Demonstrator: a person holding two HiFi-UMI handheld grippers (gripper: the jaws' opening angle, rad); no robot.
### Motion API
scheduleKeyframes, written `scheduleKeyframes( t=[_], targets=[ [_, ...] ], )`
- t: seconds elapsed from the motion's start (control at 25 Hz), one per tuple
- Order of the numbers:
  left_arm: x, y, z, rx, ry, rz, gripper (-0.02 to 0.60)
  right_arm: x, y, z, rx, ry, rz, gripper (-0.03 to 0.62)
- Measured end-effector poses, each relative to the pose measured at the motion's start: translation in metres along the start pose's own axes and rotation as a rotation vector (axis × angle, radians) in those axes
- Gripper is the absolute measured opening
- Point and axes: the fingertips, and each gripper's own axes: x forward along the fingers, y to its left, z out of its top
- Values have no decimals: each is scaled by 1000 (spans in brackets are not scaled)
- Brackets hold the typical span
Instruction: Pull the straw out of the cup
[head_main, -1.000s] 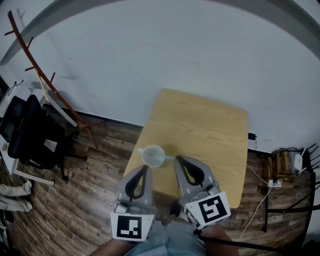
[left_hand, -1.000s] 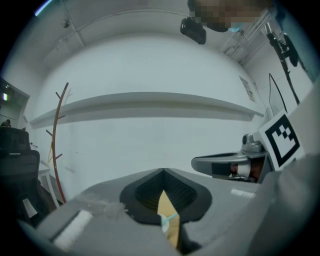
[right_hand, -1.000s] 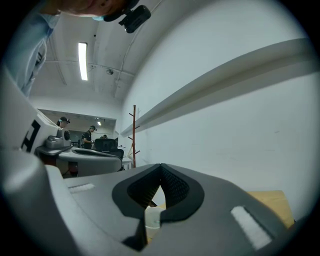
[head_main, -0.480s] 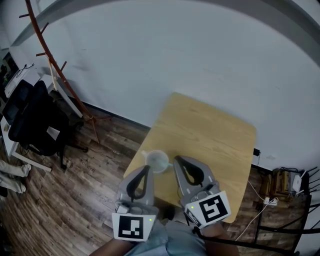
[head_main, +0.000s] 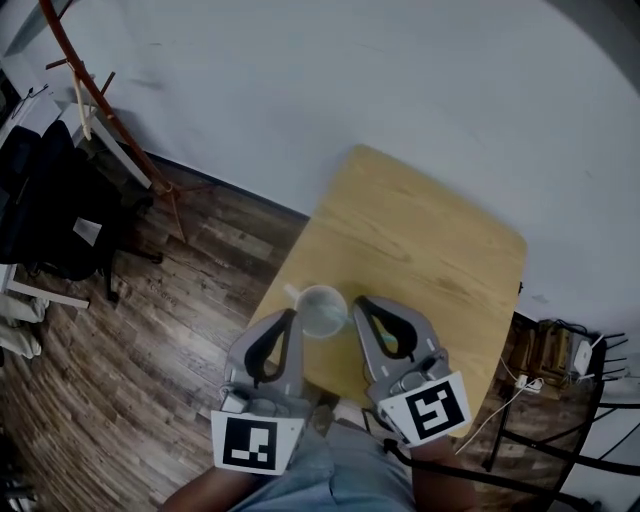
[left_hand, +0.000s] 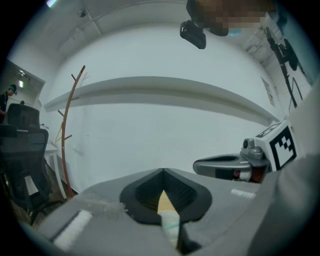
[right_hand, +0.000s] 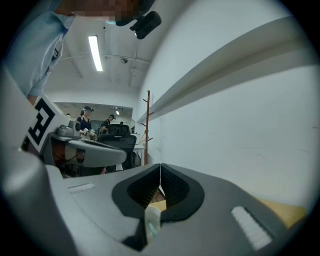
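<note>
Standing between the two sets of fingertips, a translucent whitish plastic cup (head_main: 322, 311) rests on a light wooden table (head_main: 430, 250) with rounded corners, close to the edge nearest the person. The cup is round and open-topped, and its wall is cloudy. A short pale stub (head_main: 291, 293) juts past the rim on the side toward the left fingertips. It may be the straw, but it is too small to tell.

The left gripper (head_main: 292, 317) has its grey fingers pressed together at the tips, with nothing caught between them. In the left gripper view the black pads (left_hand: 186, 192) meet in a point. Through the opening behind that point shows a slice of the pale cup (left_hand: 170, 226), with a thin green line across it.

The right gripper (head_main: 360, 305) is likewise closed on nothing. In its own view the cup (right_hand: 150, 223) shows below the joined tips, with a green fleck on it. Both pairs of tips lie just beside the cup's wall, and contact cannot be made out.

Beyond the fingertips stands a white wall (head_main: 400, 80). Off the left fingers' outer side are a dark plank floor (head_main: 150, 330) and a reddish-brown coat stand (head_main: 100, 98).
</note>
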Motion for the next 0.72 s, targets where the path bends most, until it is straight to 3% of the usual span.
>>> scheduleKeyframes(
  t=[0.16,0.52,0.72],
  targets=[
    [12,5,-20,-32,70,-25,8,13,-8,-26,47,64,2,31],
    [38,13,-57,-58,174,-69,8,31,-7,-80,30,207,50,120],
    [46,24,-83,-95,223,-80,8,38,1,-108,58,271,75,123]
  ],
)
